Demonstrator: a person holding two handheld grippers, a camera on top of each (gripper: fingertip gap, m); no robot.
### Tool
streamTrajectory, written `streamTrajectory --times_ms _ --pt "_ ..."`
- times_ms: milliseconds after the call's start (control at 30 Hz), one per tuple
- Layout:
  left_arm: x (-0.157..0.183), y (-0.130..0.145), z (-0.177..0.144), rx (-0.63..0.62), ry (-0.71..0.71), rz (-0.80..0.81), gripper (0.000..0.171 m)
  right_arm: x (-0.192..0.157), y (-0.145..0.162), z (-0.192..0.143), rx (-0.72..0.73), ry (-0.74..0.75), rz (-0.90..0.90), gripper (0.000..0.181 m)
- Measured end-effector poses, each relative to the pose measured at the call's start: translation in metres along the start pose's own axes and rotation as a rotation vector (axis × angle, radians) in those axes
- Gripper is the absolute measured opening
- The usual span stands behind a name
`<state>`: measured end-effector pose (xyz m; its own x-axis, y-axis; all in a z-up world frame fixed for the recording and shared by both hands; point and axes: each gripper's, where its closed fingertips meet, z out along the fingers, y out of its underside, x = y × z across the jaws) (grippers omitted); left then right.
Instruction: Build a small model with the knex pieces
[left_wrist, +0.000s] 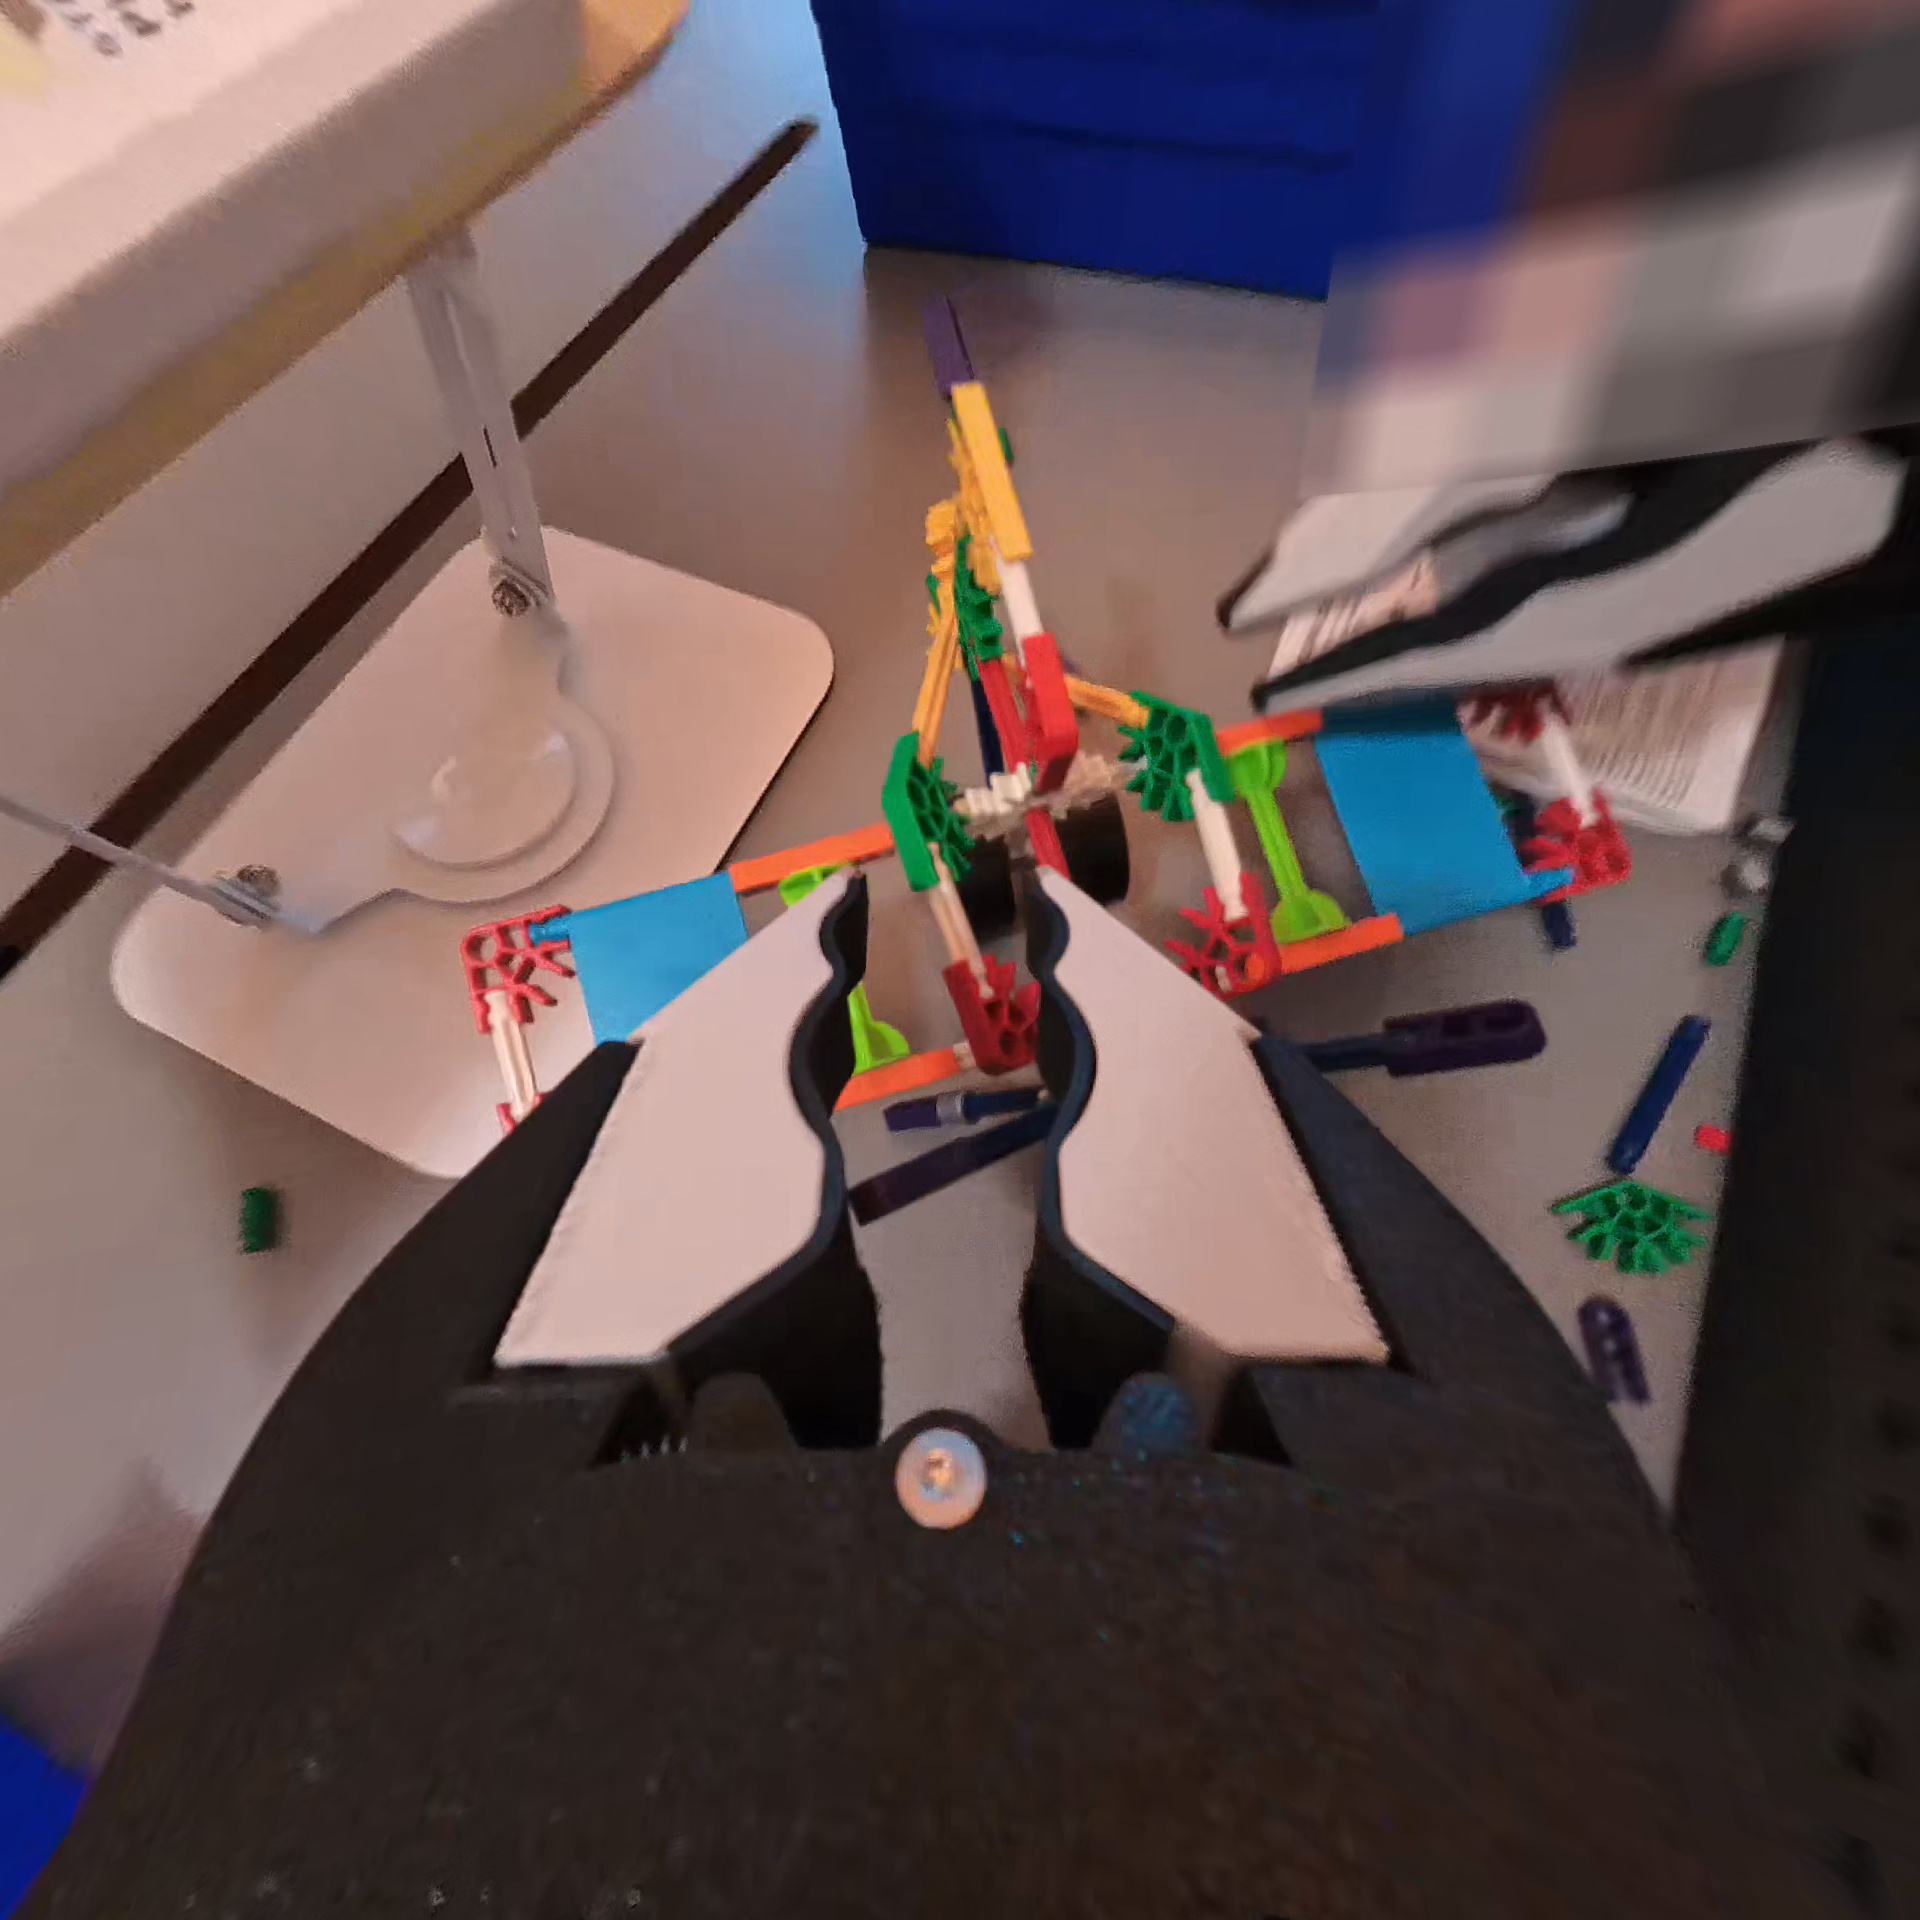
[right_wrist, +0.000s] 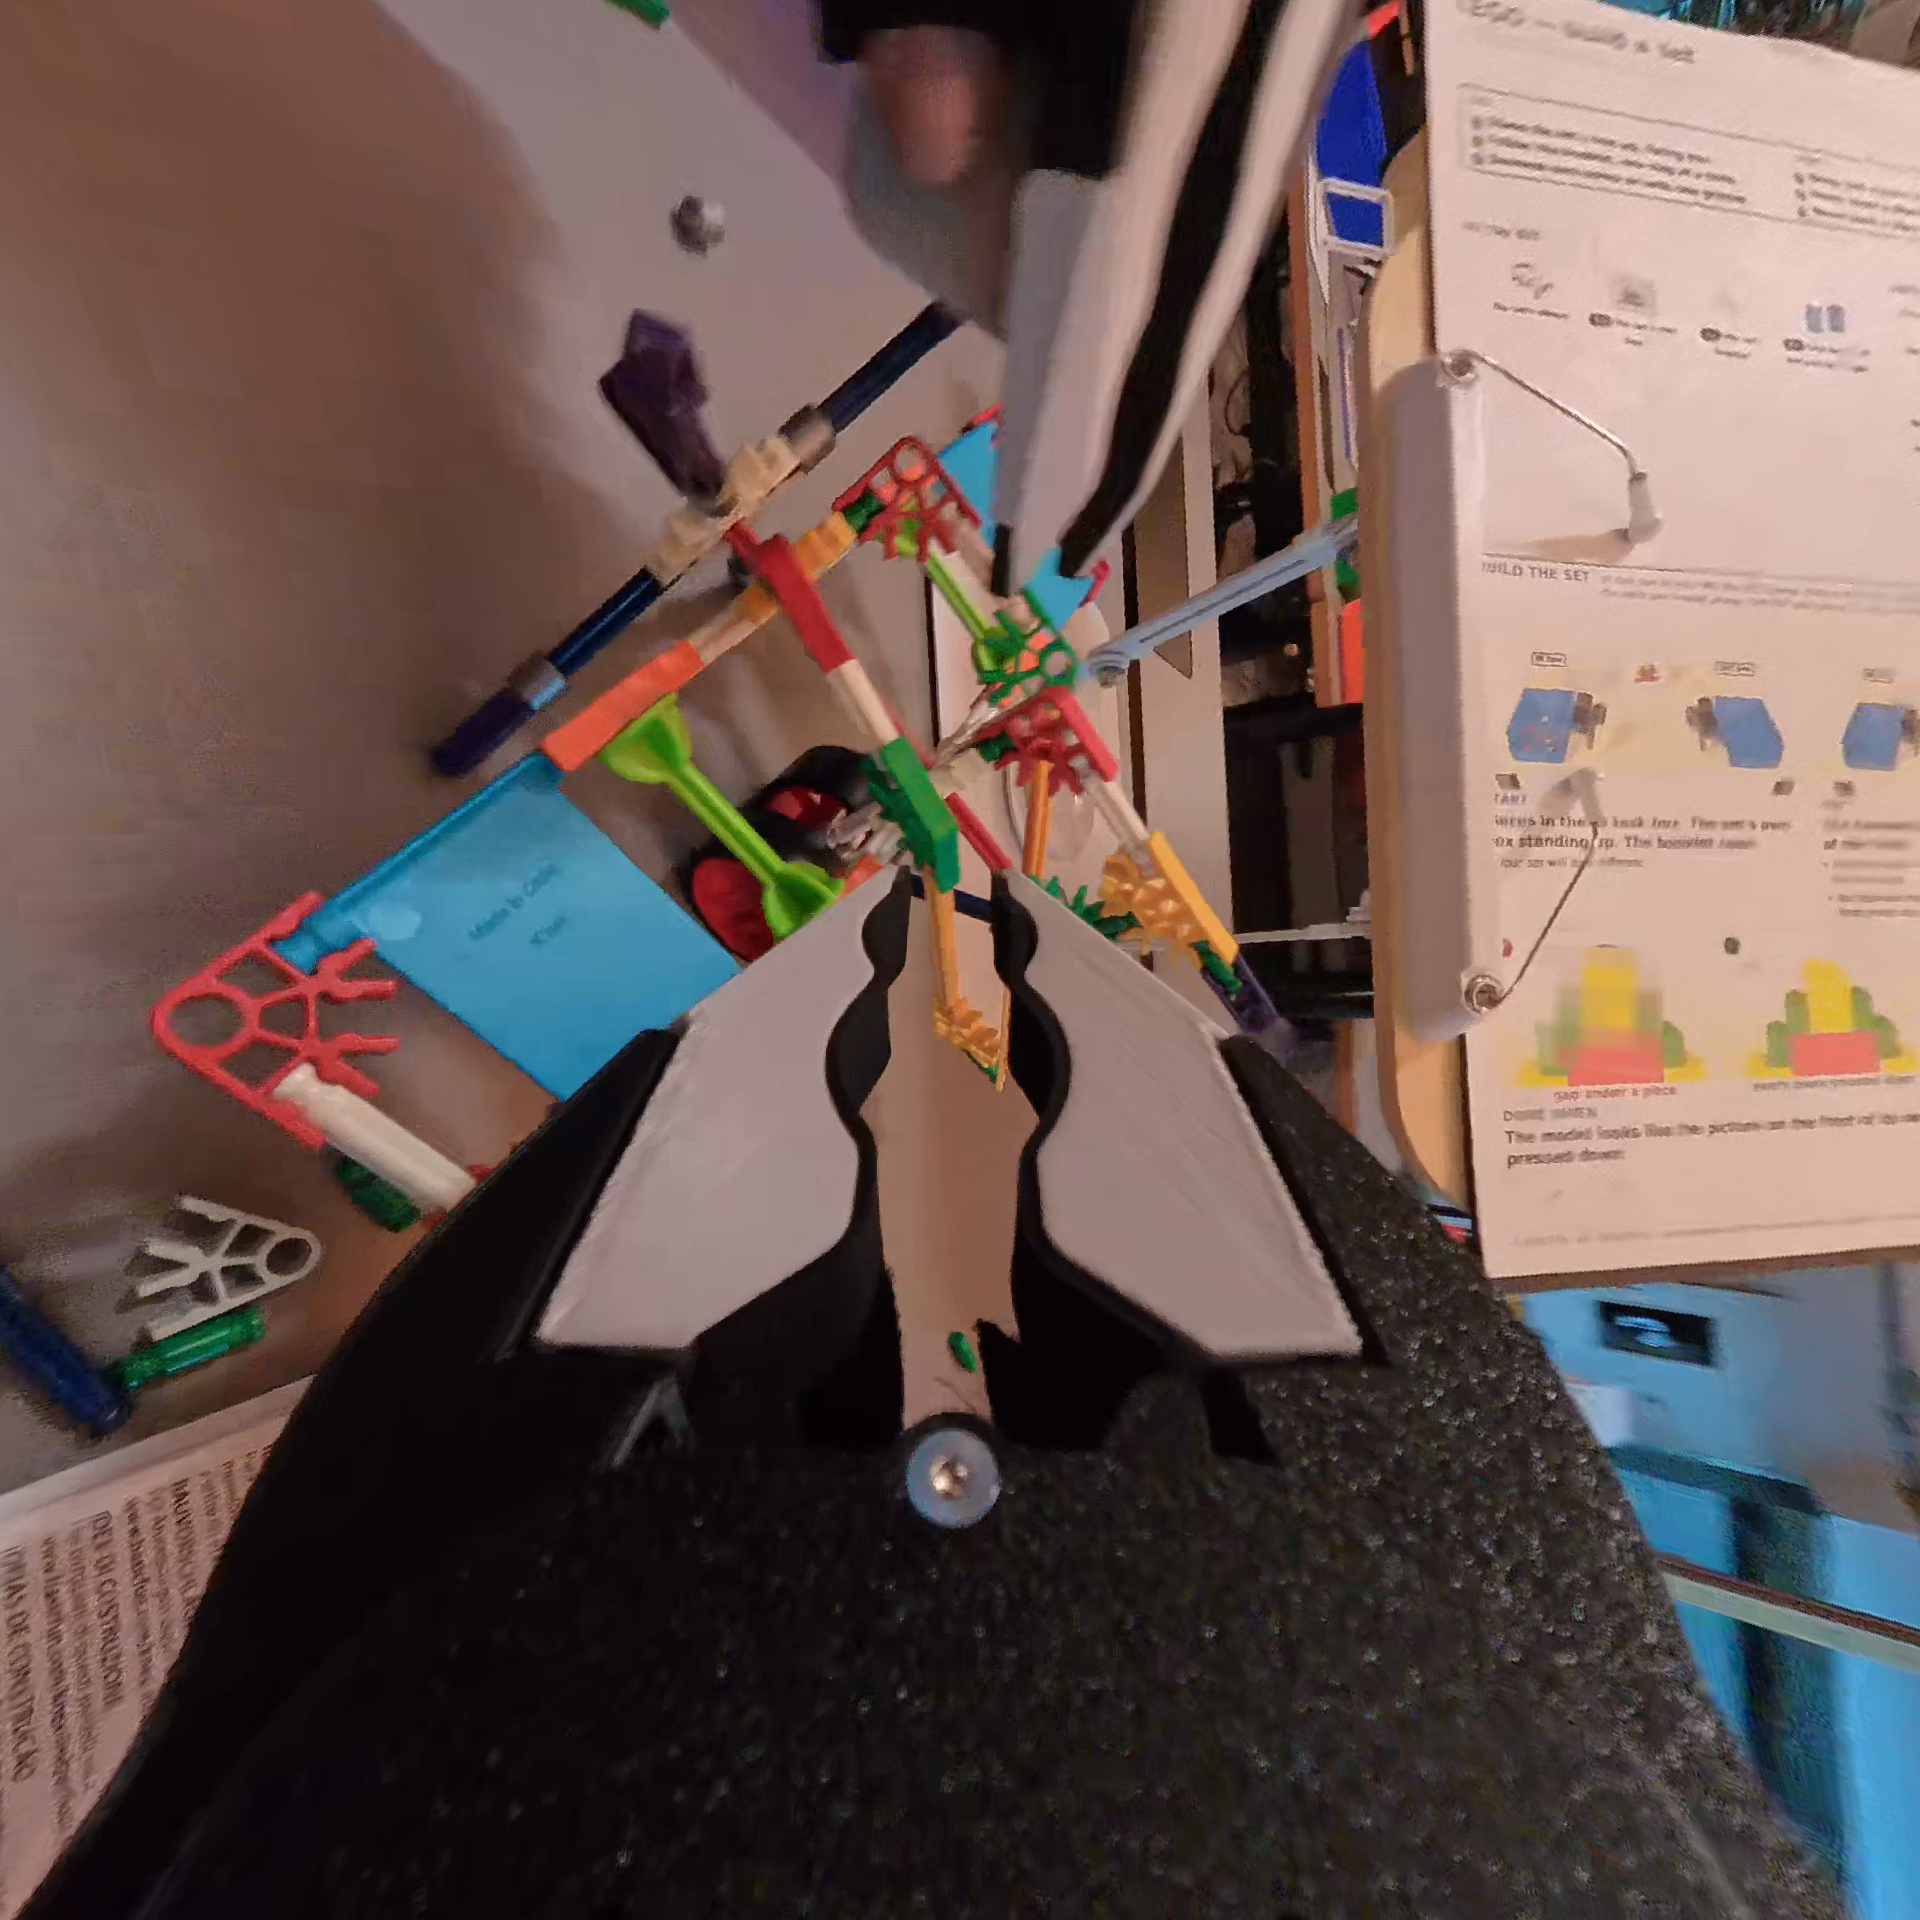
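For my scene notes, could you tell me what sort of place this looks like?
Probably a hobby or lab workbench: a grey tabletop with a rod-and-connector toy model, loose pieces, and an instruction sheet on a stand.

My left gripper (left_wrist: 945, 894) hides part of the toy model's (left_wrist: 1039, 727) near frame. My right gripper (left_wrist: 1351, 623) shows motion-blurred, its body under a mosaic patch.
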<state>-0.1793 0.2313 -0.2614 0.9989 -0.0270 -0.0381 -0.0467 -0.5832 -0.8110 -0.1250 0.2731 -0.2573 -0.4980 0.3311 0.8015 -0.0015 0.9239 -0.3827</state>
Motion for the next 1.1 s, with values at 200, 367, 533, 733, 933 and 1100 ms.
streamTrajectory --times_ms 200,367,533,733,933,1100 --pt "0.002 0.017 0.013 -0.096 -0.001 -0.002 0.017 0.044 -0.001 -0.002 0.044 -0.035 0.215 0.016" --pt "0.010 0.011 0.016 -0.015 0.130 -0.162 0.009 0.047 -0.017 0.023 0.018 -0.057 0.142 0.016" --pt "0.013 0.008 0.016 0.027 0.149 -0.115 0.008 0.054 -0.027 0.044 0.023 -0.149 0.319 0.014" --pt "0.021 0.001 0.016 0.008 0.083 0.081 0.009 0.023 -0.014 0.040 -0.008 -0.650 0.444 0.014" --pt "0.024 -0.001 0.015 0.011 0.059 0.162 0.009 0.017 -0.006 0.043 -0.076 -0.771 0.255 0.020" --pt "0.024 -0.001 0.015 0.001 0.025 0.238 0.010 0.011 -0.006 0.045 -0.106 -0.808 0.084 0.011"
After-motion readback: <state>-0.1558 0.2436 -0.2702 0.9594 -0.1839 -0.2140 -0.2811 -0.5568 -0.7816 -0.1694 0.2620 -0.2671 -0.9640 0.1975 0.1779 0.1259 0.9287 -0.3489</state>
